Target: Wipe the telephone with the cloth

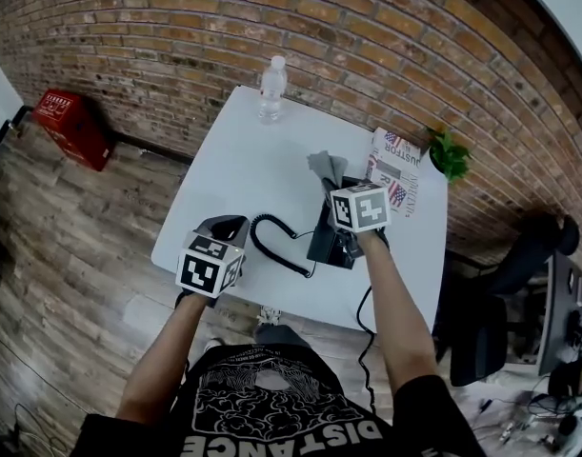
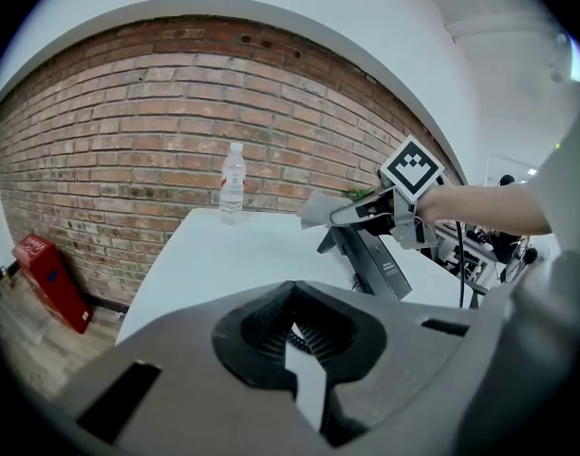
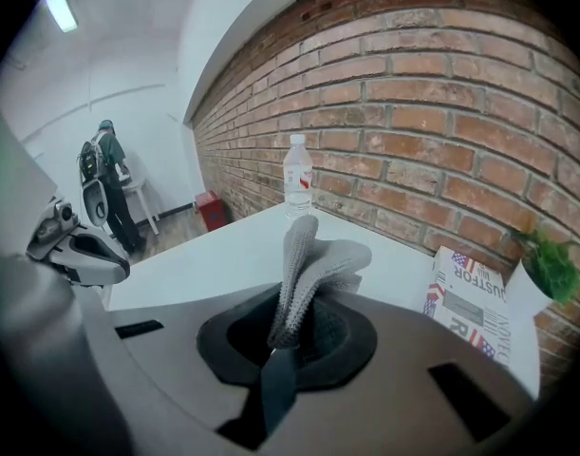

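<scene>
A black telephone stands on the white table, its coiled cord looping off to the left. In the left gripper view the telephone is a slanted black slab. My right gripper hovers over its far end, shut on a grey cloth. The cloth sticks up out of the right gripper. From the left I see that cloth hanging just above the phone. My left gripper is at the table's near left edge, its jaws drawn to a thin slit with nothing between them.
A water bottle stands at the table's far edge. A printed box and a small green plant sit at the far right by the brick wall. A red case lies on the floor left, a black chair stands right. A person stands far off.
</scene>
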